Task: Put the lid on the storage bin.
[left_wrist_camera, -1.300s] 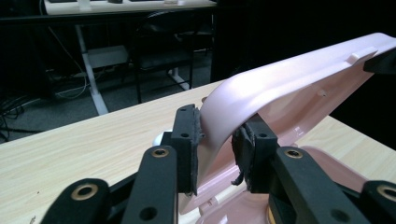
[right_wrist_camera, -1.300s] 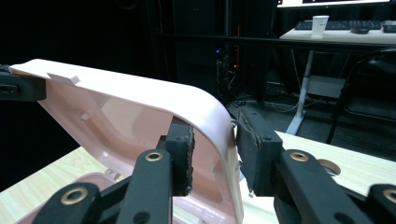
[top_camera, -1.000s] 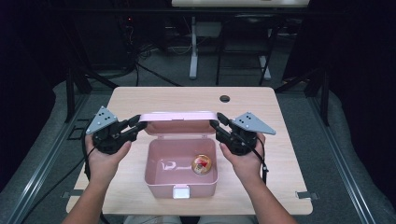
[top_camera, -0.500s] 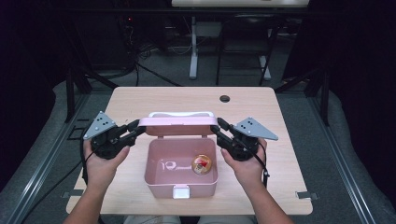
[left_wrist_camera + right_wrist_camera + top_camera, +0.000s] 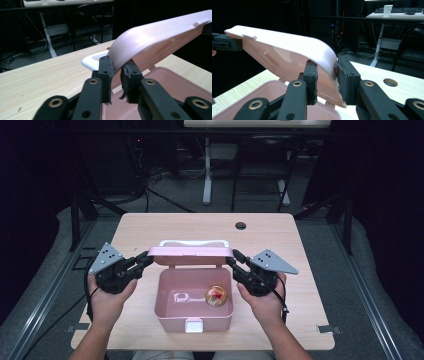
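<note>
On table (image 5: 150, 227): pink box (image 5: 195, 312), ball (image 5: 216, 295) inside at 3 o'clock; left gripper (image 5: 146, 258) just closed & right gripper (image 5: 231, 257) clamp raised lid (image 5: 192, 252); grommet hole (image 5: 241, 225) at 1 o'clock.

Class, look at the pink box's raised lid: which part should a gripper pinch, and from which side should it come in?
Pinch the lid at its short side edges, coming in level from each side. Its thin curved rim juts past the box, fitting between jaws. The left gripper and right gripper already grip it there.
</note>
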`<state>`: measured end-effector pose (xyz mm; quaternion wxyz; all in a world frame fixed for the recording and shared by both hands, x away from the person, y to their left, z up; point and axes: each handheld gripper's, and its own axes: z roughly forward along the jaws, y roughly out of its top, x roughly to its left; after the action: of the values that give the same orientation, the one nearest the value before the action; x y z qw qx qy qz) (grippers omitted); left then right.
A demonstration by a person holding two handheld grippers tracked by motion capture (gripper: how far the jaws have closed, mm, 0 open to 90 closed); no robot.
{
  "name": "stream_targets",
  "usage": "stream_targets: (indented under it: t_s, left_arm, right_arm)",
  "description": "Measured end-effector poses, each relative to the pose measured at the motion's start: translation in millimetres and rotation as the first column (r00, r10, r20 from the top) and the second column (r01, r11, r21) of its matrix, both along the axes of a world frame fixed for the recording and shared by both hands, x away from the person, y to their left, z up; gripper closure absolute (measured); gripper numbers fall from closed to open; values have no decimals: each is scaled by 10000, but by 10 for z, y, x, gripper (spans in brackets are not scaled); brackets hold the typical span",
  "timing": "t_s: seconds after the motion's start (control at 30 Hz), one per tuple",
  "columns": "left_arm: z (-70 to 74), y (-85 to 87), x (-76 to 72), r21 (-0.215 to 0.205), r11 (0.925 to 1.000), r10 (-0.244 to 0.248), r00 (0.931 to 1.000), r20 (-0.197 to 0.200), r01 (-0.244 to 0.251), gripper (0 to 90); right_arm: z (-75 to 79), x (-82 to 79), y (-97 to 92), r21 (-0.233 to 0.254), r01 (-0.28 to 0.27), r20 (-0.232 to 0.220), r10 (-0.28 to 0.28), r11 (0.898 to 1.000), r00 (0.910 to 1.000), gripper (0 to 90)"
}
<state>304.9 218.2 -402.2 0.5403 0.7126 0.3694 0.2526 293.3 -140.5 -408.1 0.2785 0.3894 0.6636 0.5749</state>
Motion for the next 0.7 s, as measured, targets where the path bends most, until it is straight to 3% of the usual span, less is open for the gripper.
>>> stream_targets:
  t_s: [0.27,0.37,0.7]
  left_arm:
    - [10,-1,34,64,9999,-96,9999,-29,97,829]
    - [1,11,14,-118,9997,-235,9997,-69,235,803]
    - [-1,14,-51,-42,9993,-380,9993,-54,380,758]
  right_arm:
    - [-10,-2,-17,5,-1,10,1,10000,10000,699]
    - [-13,-12,-15,-64,9,11,-9,10000,10000,698]
    - [-17,-49,-22,-126,-85,-21,85,9999,10000,703]
